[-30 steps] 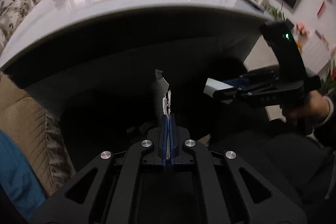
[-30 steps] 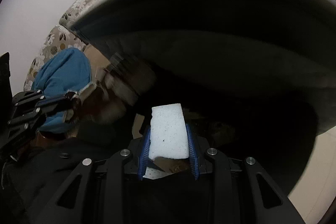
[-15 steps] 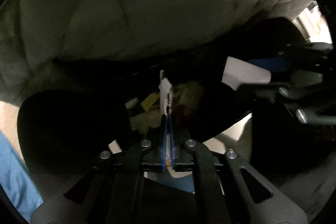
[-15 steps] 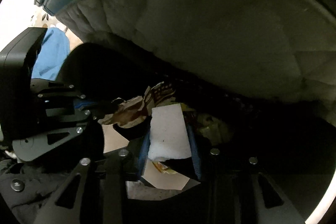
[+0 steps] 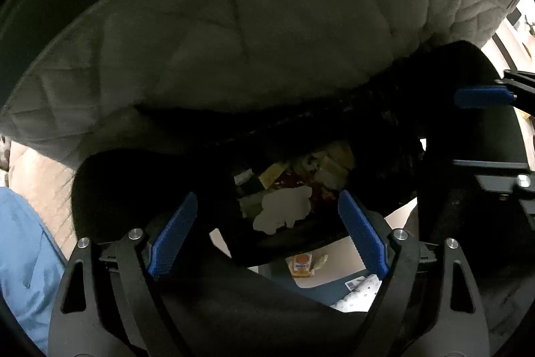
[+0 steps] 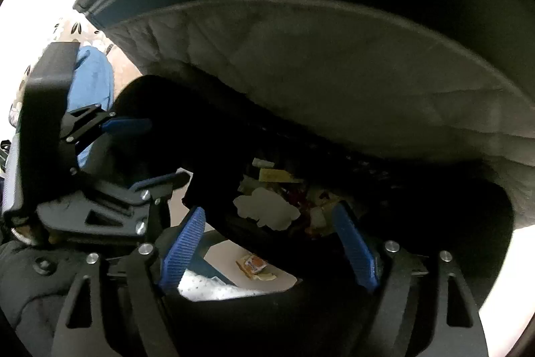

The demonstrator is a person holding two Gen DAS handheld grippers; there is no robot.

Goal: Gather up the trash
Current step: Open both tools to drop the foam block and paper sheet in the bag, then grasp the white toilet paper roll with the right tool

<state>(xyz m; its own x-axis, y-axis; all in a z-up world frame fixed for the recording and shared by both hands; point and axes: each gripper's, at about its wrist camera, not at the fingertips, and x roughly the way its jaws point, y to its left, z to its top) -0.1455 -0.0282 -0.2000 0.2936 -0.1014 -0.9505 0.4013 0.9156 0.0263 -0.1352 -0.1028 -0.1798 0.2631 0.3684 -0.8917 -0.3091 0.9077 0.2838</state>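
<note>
Trash bag (image 5: 110,189): black, mouth held open below both grippers.
Dropped scrap (image 5: 284,209): pale, seen lying inside on the litter.
Left gripper (image 5: 267,223): jaws just opened wide, empty.
Right gripper (image 6: 271,230): likewise.
Advice: withdrawal should be made straight up, clear of the rim.

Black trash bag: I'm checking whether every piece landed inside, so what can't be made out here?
- Black trash bag, left wrist view: its depths are dark; only the white torn paper is distinct.
- Right wrist view: the orange wrapper on the floor has unreadable print.
- Both views: the fingers' frames hide the bag's near rim.
</note>
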